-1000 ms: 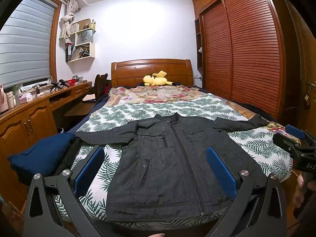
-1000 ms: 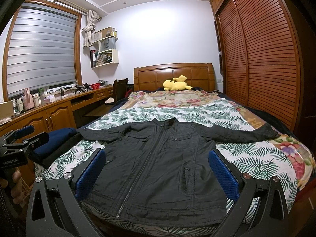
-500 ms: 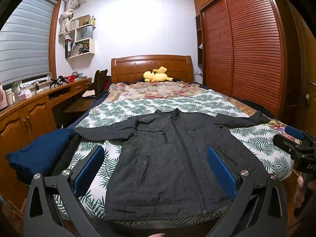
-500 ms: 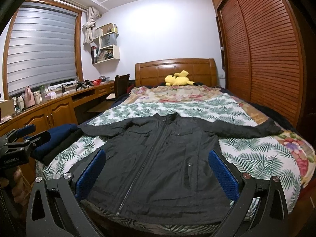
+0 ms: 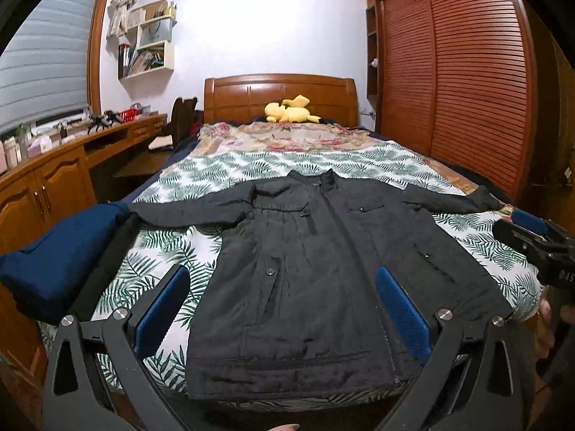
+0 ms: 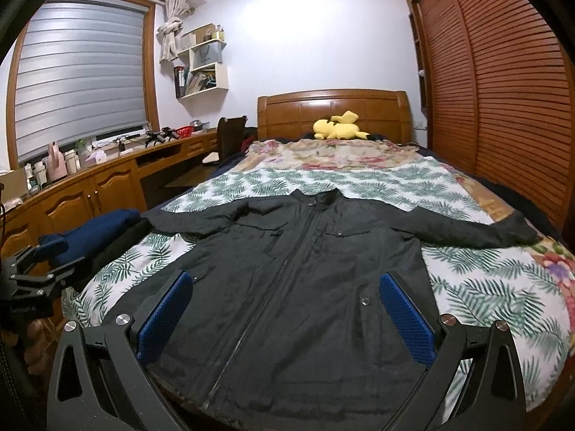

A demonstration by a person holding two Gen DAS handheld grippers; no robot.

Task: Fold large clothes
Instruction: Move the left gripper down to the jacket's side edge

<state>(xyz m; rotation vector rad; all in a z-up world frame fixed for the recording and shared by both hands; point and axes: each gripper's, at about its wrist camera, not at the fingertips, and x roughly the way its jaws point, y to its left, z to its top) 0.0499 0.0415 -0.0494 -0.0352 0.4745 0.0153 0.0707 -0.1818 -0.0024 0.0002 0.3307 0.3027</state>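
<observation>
A black zip jacket (image 5: pixel 316 273) lies flat, front up, on the leaf-print bedspread, sleeves spread to both sides, hem at the bed's foot; it also shows in the right wrist view (image 6: pixel 305 280). My left gripper (image 5: pixel 284 294) is open and empty, hovering above the jacket's hem. My right gripper (image 6: pixel 285 301) is open and empty, above the jacket's lower part. Each gripper shows at the edge of the other's view: the right one (image 5: pixel 535 240), the left one (image 6: pixel 36 273).
A folded navy garment (image 5: pixel 61 251) lies at the bed's left edge, also in the right wrist view (image 6: pixel 93 233). A wooden desk (image 5: pixel 54 176) runs along the left wall, a slatted wardrobe (image 5: pixel 467 82) along the right. A yellow plush (image 5: pixel 291 109) sits by the headboard.
Both grippers have moved forward and slightly up over the foot of the bed; the jacket looks nearer and lower in both views. The jacket has not moved. Both stay open.
</observation>
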